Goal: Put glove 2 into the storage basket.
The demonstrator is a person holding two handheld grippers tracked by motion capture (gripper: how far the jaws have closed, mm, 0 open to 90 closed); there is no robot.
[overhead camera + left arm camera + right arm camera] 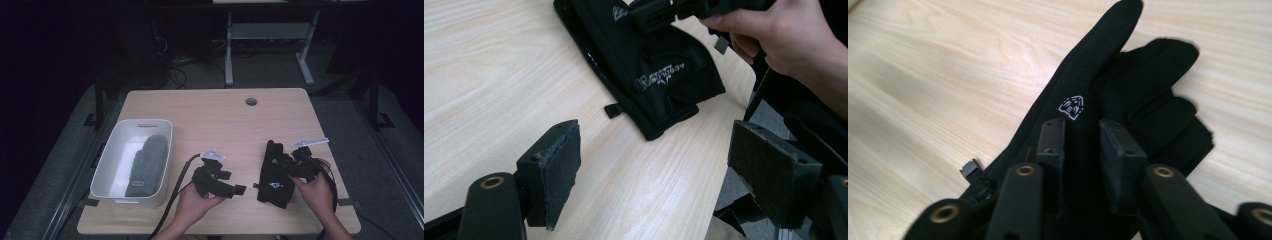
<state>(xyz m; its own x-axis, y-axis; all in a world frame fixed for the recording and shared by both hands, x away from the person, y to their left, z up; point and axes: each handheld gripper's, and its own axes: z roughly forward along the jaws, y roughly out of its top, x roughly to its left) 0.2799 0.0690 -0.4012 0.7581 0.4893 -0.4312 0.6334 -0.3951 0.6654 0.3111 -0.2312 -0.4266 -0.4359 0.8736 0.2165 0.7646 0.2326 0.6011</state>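
Counter (220,112): white bin (107,159) at left edge already holds the grey glove (147,165). Black glove (275,175) lies flat near right edge, not binned yet. My right gripper (1080,150): jaws slightly apart over it, no grip. Left gripper (654,170): wide open, empty.

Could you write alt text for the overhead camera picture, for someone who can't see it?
A person's right claw sits over a black glove lying flat on a light wooden table, while the left claw rests open beside it. At the table's left edge, a white plastic bin holds a grey mitten.
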